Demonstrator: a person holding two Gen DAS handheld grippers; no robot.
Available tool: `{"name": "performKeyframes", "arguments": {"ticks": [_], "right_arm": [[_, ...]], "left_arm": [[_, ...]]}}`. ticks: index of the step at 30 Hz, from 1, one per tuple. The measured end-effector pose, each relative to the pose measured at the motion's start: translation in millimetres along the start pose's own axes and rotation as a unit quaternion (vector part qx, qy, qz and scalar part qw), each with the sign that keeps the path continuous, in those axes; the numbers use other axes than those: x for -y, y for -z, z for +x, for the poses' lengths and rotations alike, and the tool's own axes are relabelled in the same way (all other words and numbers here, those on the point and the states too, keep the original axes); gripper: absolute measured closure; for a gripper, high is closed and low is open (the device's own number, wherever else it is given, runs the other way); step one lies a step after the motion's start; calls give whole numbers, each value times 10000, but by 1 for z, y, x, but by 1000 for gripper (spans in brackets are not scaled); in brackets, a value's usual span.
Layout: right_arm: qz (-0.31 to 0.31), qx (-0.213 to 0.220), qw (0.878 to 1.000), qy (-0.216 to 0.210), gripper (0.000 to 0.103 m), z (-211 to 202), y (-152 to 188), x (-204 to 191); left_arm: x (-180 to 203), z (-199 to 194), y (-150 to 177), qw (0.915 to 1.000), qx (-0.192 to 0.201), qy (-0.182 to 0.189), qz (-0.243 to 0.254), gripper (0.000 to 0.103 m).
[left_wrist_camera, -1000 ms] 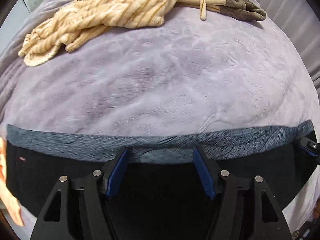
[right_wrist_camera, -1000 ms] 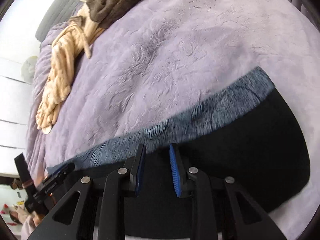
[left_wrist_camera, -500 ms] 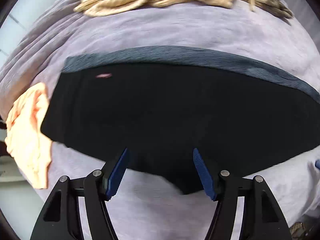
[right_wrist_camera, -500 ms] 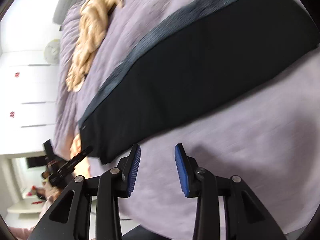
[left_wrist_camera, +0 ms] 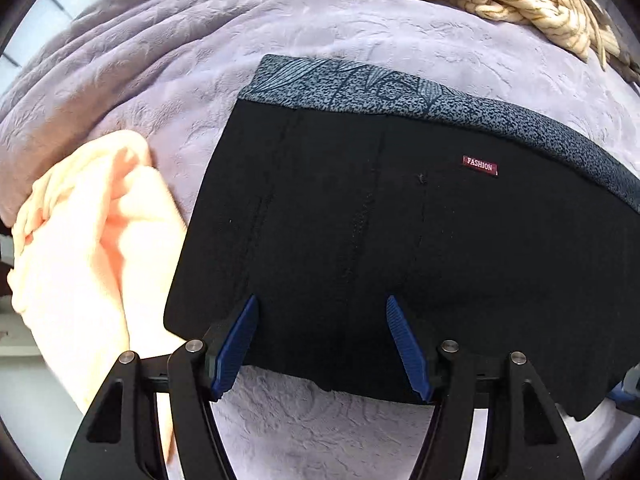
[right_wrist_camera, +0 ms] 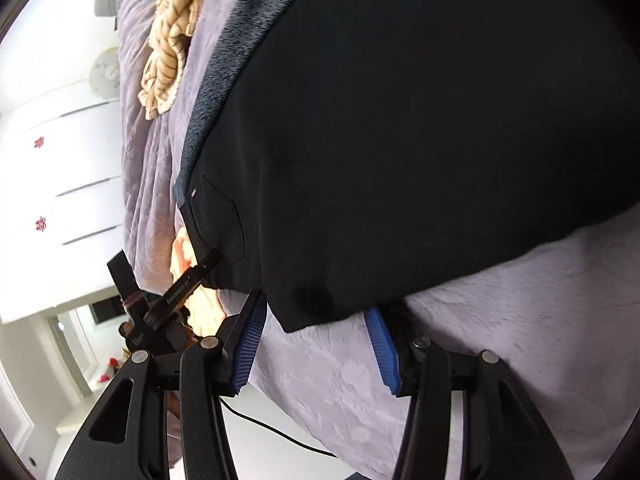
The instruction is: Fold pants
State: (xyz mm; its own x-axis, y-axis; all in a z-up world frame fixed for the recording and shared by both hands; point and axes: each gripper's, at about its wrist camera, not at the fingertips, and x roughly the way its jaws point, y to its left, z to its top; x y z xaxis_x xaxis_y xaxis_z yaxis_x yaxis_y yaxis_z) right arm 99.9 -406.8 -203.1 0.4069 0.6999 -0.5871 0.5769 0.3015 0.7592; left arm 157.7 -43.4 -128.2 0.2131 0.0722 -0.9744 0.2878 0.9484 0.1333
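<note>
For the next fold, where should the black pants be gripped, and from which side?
Grip the black pants along the near cut edge, opposite the patterned waistband. That edge lies flat on the purple blanket, right before both open grippers, left gripper and right gripper, whose jaws have just been opening. Probably come in low from the near side, sliding one finger underneath.
</note>
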Motion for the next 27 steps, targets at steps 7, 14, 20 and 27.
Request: {"name": "performKeyframes", "arguments": {"ticks": [7, 14, 20, 27], "right_arm": [[-621, 154, 9977, 240, 94, -16, -8, -36], [-427, -423, 9902, 1261, 96, -20, 10, -9], [-2112, -542, 9599, 1761, 56, -25, -21, -128], [-4487, -910, 8566, 2380, 55, 120, -67, -295]], "left_arm": [[-7, 4, -3, 9998, 57, 202, -1, 35], [-13, 8, -3, 9995, 166, 251, -14, 35], [-29, 7, 13, 9980, 423, 459, -127, 35], [-34, 0, 29, 9950, 679, 624, -396, 35]]}}
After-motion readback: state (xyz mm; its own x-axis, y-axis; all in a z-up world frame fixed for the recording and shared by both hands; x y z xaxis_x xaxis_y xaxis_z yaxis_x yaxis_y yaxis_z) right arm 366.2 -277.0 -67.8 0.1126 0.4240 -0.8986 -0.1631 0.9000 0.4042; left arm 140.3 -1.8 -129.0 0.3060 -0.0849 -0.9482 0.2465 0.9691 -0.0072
